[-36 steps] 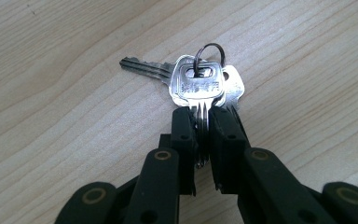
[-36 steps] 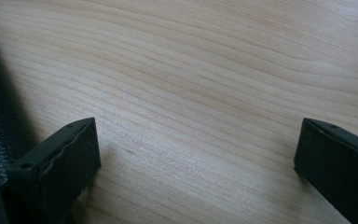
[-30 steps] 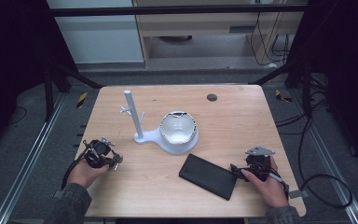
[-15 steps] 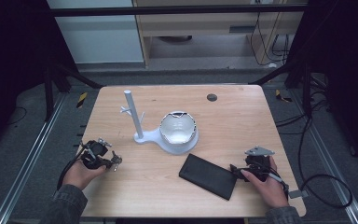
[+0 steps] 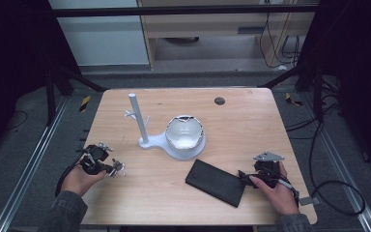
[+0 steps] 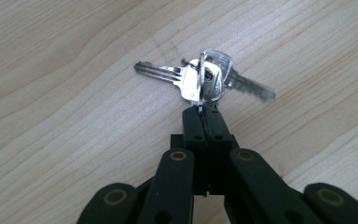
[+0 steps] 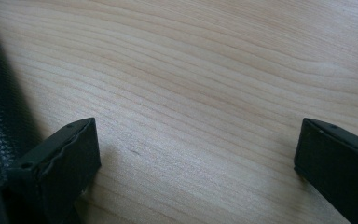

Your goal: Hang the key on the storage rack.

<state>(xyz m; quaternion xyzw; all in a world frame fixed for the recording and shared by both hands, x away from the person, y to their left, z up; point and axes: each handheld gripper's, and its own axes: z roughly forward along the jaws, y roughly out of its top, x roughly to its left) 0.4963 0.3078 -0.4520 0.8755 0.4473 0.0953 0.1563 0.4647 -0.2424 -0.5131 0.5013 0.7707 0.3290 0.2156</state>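
A small bunch of silver keys on a ring lies on the wooden table. My left gripper is shut on the ring, and its jaws have just been closing on it. In the high view the left gripper sits near the table's left edge with the keys at its tip. My right gripper rests open on bare wood, nothing between its fingers. A black leather case lies just beside its left jaw. From above, the right gripper points at the case.
A white stand with an upright post and a round dish stands mid-table. A small dark disc lies near the far edge. Cables trail on the floor at the right.
The left hand has drawn back slightly toward the near left corner with the keys. The right hand has not moved.
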